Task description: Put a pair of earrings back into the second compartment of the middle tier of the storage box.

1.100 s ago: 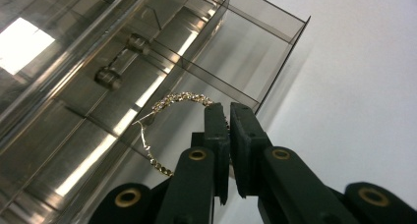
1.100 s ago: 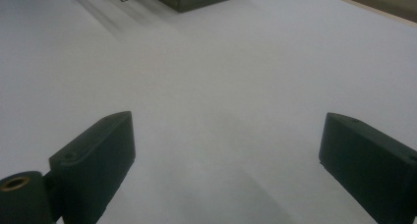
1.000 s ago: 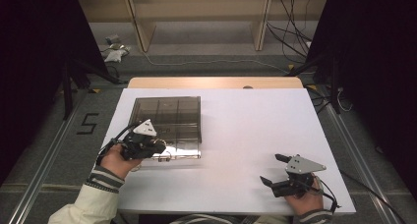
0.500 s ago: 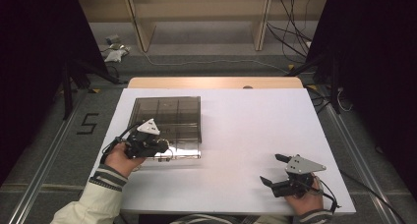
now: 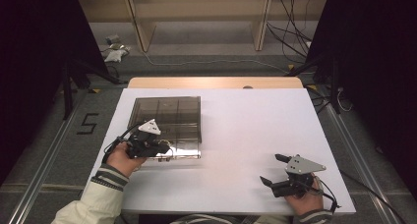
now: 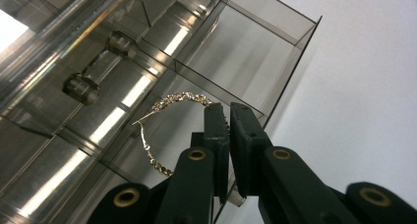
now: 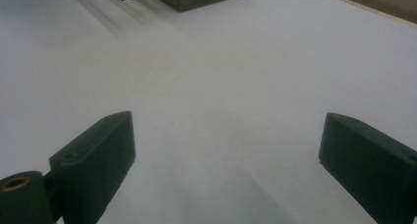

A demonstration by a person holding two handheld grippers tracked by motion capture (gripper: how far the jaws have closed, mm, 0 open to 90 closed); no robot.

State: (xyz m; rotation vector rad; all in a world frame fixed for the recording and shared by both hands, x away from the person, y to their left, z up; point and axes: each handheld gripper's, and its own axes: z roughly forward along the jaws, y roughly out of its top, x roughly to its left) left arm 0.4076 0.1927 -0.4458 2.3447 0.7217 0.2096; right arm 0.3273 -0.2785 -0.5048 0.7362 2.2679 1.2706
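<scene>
- Our left gripper (image 6: 228,117) has its jaws clenched on a gold hoop earring (image 6: 162,118) inside the smoky compartment box (image 5: 167,117) by the counter's (image 5: 246,130) left edge.
- Our right gripper (image 5: 276,169) rests near the front right corner, jaws spread wide.

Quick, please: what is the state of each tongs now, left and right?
Left tongs: closed on the gold hoop earring, over the smoky plastic box.
Right tongs: open, holding nothing.

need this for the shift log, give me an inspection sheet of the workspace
surface: white table, bare apart from the box
job's things: smoked clear compartment box; gold hoop earring over a near compartment
clutter: nothing seen
grippers: left tool shut on the hoop earring; right tool open, over bare table
cables: one trails from each tool; more on the floor
surroundings: wooden frame behind, dark curtains at the sides
</scene>
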